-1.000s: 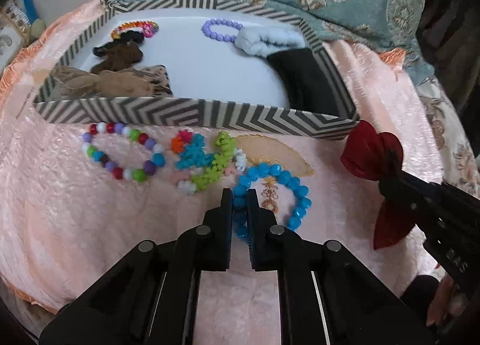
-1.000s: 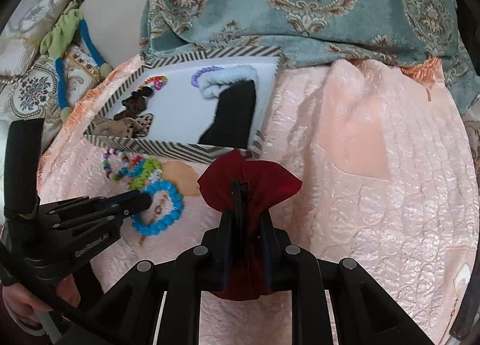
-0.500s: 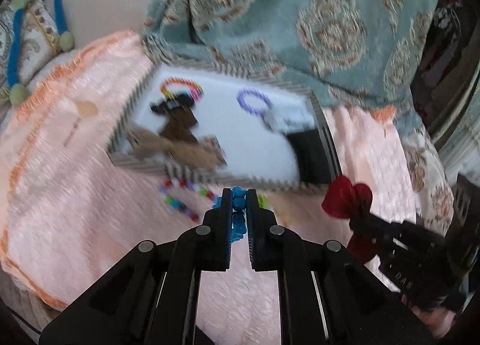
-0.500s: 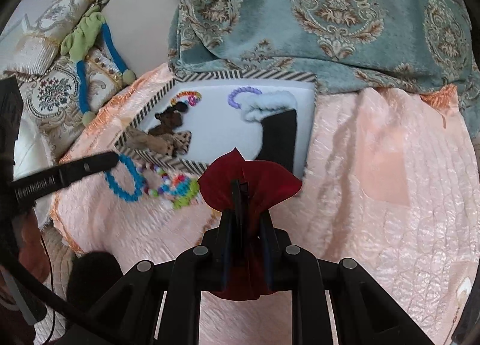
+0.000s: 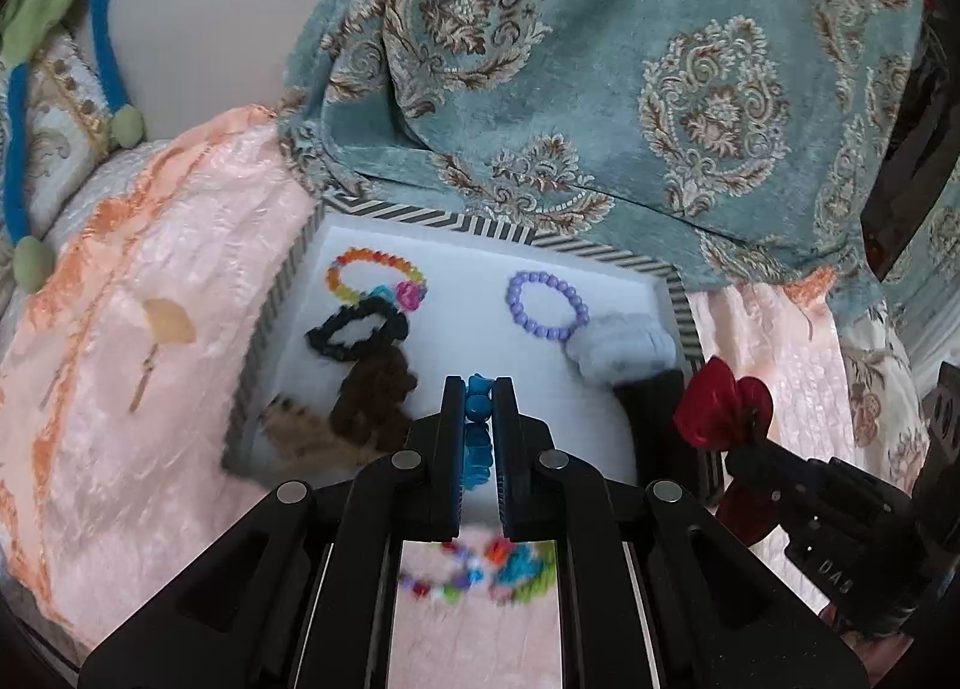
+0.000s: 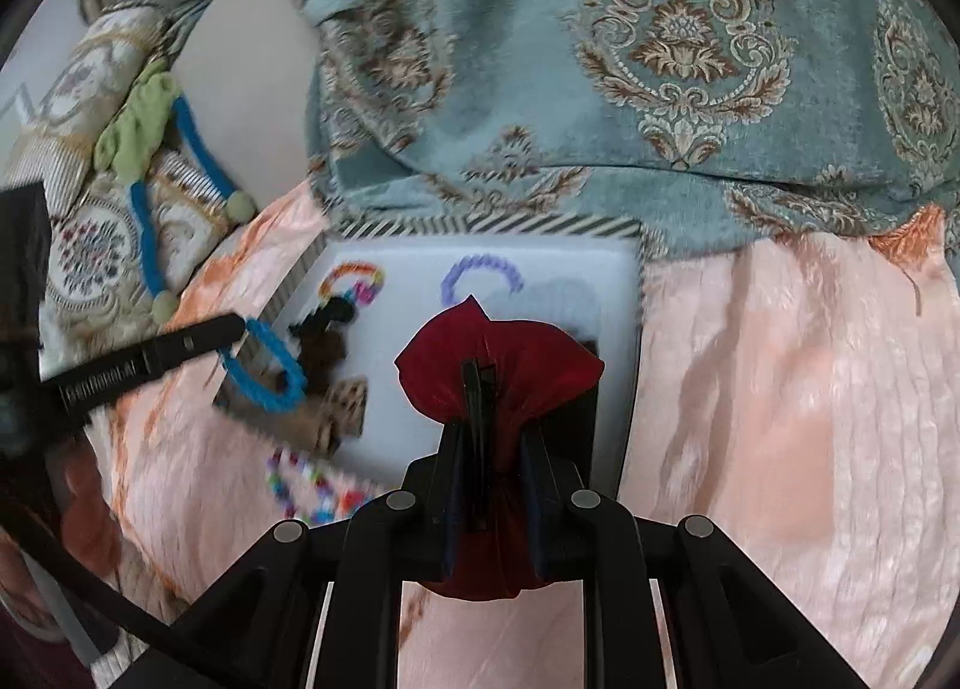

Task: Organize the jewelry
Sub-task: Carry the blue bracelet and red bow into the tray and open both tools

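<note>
While the left gripper (image 5: 479, 389) hangs over the near part of the striped tray (image 5: 678, 302), left wrist view shows its jaws fully closed on the blue bead bracelet (image 5: 478, 437), beads pinched between the pads, rest of the loop dangling below. Tray already holds a rainbow bracelet (image 5: 375, 278), purple bracelet (image 5: 546, 305), black scrunchie (image 5: 354, 335), brown and pale fluffy bits. More bead bracelets (image 5: 480, 569) lie blurred on the pink cloth (image 5: 120, 419) below. Right gripper (image 5: 744, 431) at the right edge, red piece in it.

Right wrist view: jaws nearly shut on the red fabric scrunchie (image 6: 498, 377), cloth bunched and fanning out above the pads, hovering over the tray's near right part. Blue bracelet (image 6: 264, 365) hangs as an open loop from the left gripper's tip (image 6: 240, 326) over the tray's left edge.

Handling, judged: bracelet is light, elastic-strung, beads hard and slick, so pinch across one or two beads, not the string; loop will swing. Scrunchie is soft, light, squashes flat, grabs anywhere, no breakage risk.
</note>
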Action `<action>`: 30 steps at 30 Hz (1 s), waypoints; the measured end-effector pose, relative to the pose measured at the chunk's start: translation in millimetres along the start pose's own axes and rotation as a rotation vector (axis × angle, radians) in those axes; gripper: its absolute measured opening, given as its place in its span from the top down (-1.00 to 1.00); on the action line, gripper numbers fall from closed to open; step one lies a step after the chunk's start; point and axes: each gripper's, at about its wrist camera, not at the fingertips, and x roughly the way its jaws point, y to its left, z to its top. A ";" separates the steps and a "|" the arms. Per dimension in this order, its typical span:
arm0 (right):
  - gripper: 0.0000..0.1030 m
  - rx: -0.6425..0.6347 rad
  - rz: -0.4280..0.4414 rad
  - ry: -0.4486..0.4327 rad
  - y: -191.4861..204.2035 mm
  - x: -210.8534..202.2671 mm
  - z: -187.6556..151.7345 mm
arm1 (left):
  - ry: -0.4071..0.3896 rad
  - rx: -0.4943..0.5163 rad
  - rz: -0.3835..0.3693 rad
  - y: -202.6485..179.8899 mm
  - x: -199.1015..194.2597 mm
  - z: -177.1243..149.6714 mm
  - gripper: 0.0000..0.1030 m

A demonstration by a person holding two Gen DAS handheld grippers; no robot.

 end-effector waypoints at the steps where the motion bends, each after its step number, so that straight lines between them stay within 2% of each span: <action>1: 0.69 0.010 -0.005 0.002 -1.9 5.3 6.2 | 0.003 -0.001 0.002 -1.4 5.7 4.2 0.86; 8: 0.69 0.049 0.015 0.018 2.7 49.9 41.4 | 0.044 -0.023 -0.007 -3.8 64.8 37.7 0.86; 13: 0.69 0.042 -0.006 0.046 12.6 90.5 60.5 | 0.076 -0.034 0.043 14.3 103.7 55.2 0.86; 17: 0.69 0.069 0.001 0.060 15.5 119.0 71.4 | 0.105 -0.050 0.080 34.9 122.4 58.8 0.86; 20: 0.69 0.071 -0.028 0.076 16.4 141.3 74.1 | 0.119 -0.048 0.094 44.2 130.8 55.9 0.86; 23: 0.65 0.106 -0.013 0.077 9.4 148.9 71.9 | 0.121 -0.056 0.100 49.2 132.4 49.2 0.83; 25: 0.55 0.121 0.009 0.074 5.0 145.1 69.7 | 0.123 -0.055 0.102 50.6 131.7 44.8 0.74; 28: 0.33 0.143 0.033 0.058 -1.0 127.8 64.1 | 0.116 -0.060 0.093 51.2 124.8 37.3 0.37; 30: 0.27 0.152 0.050 0.044 -2.6 113.5 60.2 | 0.103 -0.062 0.091 50.2 117.5 32.4 0.12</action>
